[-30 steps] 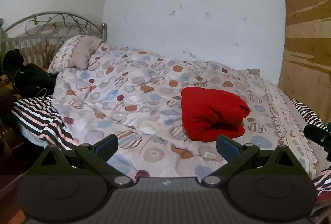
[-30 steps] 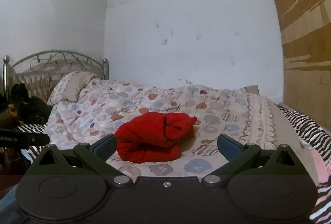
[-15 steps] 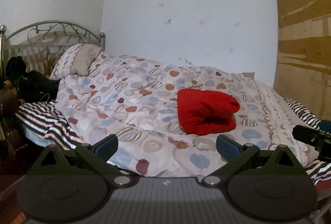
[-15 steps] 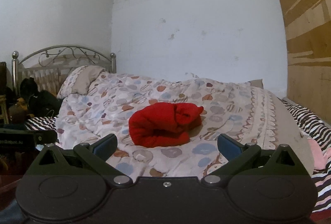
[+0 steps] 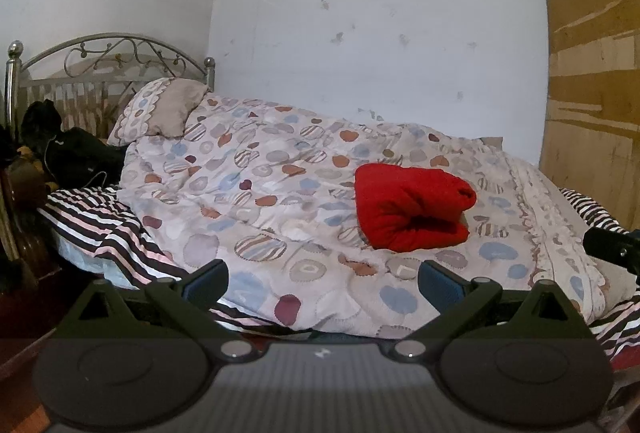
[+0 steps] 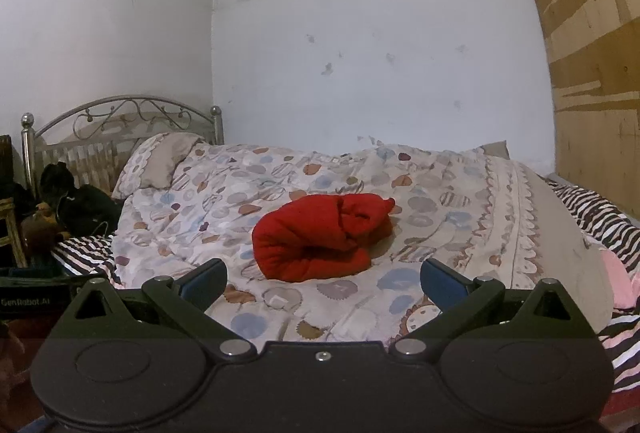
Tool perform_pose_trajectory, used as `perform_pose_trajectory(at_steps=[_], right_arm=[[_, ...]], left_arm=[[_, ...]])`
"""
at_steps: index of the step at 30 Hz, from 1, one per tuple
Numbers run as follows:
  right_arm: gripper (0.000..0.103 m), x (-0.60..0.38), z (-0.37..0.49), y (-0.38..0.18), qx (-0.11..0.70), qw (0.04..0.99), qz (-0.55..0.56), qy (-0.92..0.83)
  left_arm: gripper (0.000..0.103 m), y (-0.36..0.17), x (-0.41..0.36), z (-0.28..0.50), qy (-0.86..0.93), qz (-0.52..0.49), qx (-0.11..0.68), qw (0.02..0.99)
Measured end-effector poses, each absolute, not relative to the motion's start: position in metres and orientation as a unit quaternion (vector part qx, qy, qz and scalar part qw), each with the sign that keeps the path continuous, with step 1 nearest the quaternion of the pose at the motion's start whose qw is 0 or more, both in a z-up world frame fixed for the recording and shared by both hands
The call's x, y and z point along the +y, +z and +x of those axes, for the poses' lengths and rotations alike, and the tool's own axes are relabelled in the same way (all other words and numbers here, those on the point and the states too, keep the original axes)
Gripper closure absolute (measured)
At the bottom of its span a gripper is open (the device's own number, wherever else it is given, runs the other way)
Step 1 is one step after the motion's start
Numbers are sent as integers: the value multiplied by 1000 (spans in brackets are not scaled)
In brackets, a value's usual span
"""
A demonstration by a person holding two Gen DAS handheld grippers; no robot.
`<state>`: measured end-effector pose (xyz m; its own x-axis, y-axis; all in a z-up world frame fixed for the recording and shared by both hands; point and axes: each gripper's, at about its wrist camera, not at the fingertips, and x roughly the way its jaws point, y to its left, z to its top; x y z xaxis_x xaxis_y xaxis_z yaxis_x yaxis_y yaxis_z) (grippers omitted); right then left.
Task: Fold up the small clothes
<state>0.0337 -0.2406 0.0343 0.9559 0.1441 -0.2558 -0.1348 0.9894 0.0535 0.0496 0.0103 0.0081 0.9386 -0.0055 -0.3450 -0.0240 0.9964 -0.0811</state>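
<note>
A red garment [image 5: 412, 211] lies folded in a thick bundle on the patterned quilt [image 5: 280, 193] of a bed. It also shows in the right wrist view [image 6: 320, 237], near the quilt's middle. My left gripper [image 5: 322, 283] is open and empty, held off the bed's near edge, well short of the garment. My right gripper [image 6: 322, 283] is open and empty too, back from the garment. The tip of the right gripper [image 5: 612, 249] shows at the right edge of the left wrist view.
A pillow [image 5: 164, 109] lies at the metal headboard [image 5: 108, 61] on the left. Dark bags [image 5: 76, 153] sit beside it. A striped sheet [image 5: 104, 229] hangs at the bed's edges. A wooden board [image 5: 592, 73] stands on the right. White walls stand behind.
Both grippers have pulled back from the bed, so the red garment looks smaller and farther. The garment has not moved. Both stay open.
</note>
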Motion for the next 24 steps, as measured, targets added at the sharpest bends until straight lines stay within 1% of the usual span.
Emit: perform_pose_trajectory(at_steps=[24], right_arm=[[0,-237,33,36,128,989,8,71]], left_arm=[[0,5,11,48,3,-46,178,983]])
